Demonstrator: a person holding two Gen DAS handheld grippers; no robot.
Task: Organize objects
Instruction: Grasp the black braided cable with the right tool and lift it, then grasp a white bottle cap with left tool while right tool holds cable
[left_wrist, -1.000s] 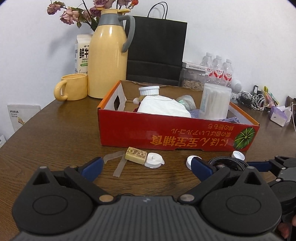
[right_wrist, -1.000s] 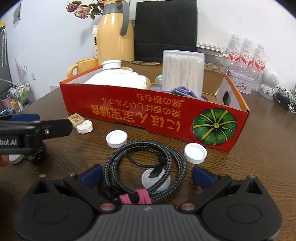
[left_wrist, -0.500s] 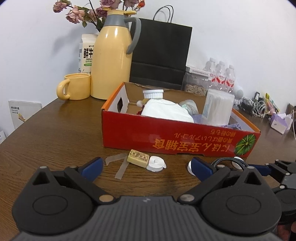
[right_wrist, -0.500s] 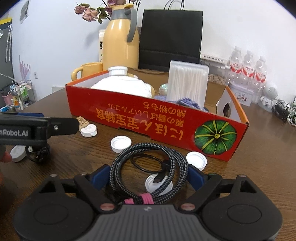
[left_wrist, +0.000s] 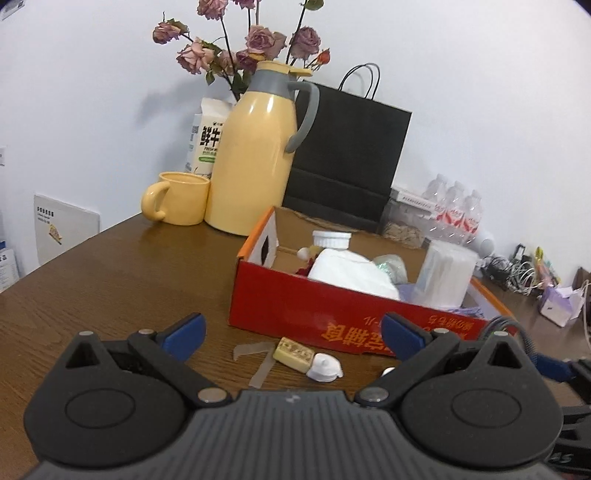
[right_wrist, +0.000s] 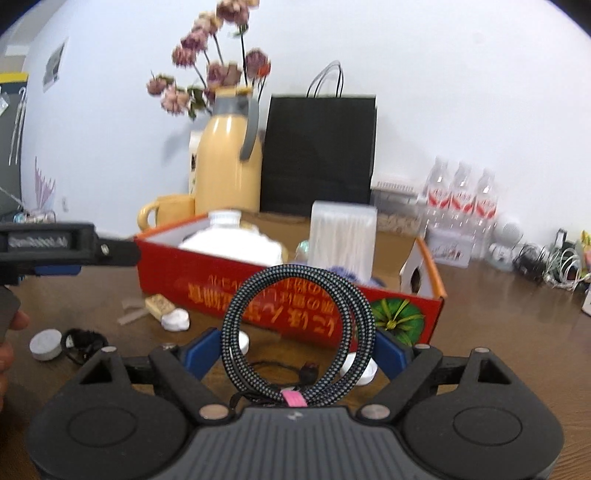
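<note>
The right gripper (right_wrist: 297, 350) has its jaws clamped on a coiled braided cable (right_wrist: 297, 332), lifted above the table (right_wrist: 498, 332) before the red box (right_wrist: 288, 295) at twelve o'clock, while the left gripper (left_wrist: 291, 328) stands wide open, empty.

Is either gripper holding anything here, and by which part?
The right gripper holds the coiled cable by the coil's two outer sides. The left gripper holds nothing.

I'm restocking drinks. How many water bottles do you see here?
3, in a row at the back, right of the black paper bag: left bottle, middle bottle, right bottle. Others could be hidden behind them.
</note>
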